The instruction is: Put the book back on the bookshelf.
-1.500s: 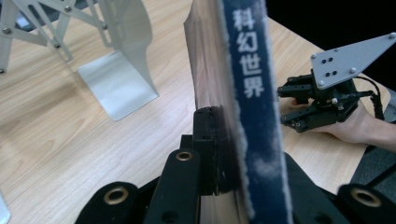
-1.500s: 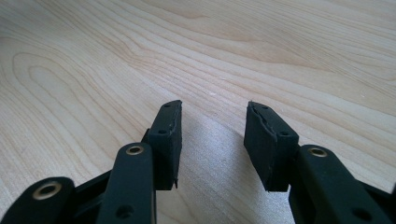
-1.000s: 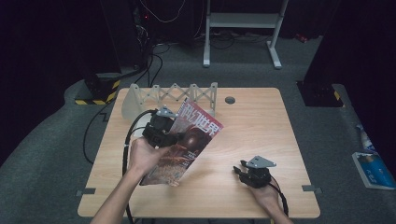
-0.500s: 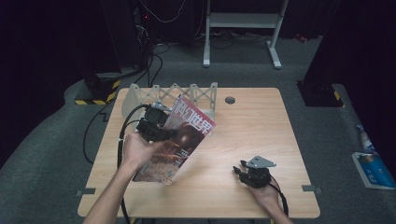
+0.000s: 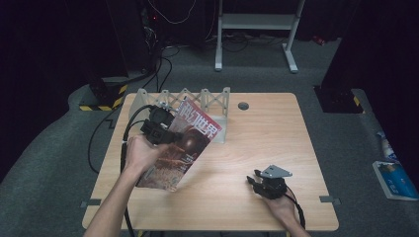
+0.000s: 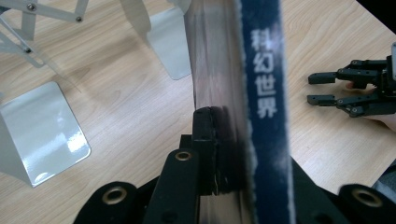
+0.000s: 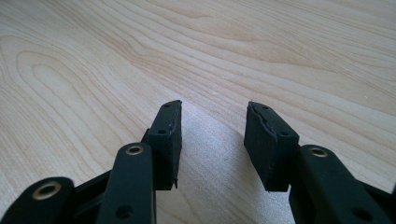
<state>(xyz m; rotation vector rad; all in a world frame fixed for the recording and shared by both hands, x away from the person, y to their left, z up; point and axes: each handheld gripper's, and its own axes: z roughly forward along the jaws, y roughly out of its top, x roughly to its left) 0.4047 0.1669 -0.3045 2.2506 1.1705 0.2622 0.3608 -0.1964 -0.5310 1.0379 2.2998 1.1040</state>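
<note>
Pale wood worktop (image 5: pixel 276 133), bare grain, one grey round plug (image 5: pixel 243 105) near its far edge. Dark room around it: grey carpet, cables, a white frame's feet (image 5: pixel 254 24) beyond the rack. White folding rack (image 5: pixel 197 101) stands at the worktop's far left. Left tongs (image 5: pixel 159 129) pinch a magazine (image 5: pixel 180 148) by its edge, tilted off the worktop, just in front of the rack. Right tongs (image 5: pixel 257 181) rest on the worktop, well apart from the rack, spread with nothing between.
</note>
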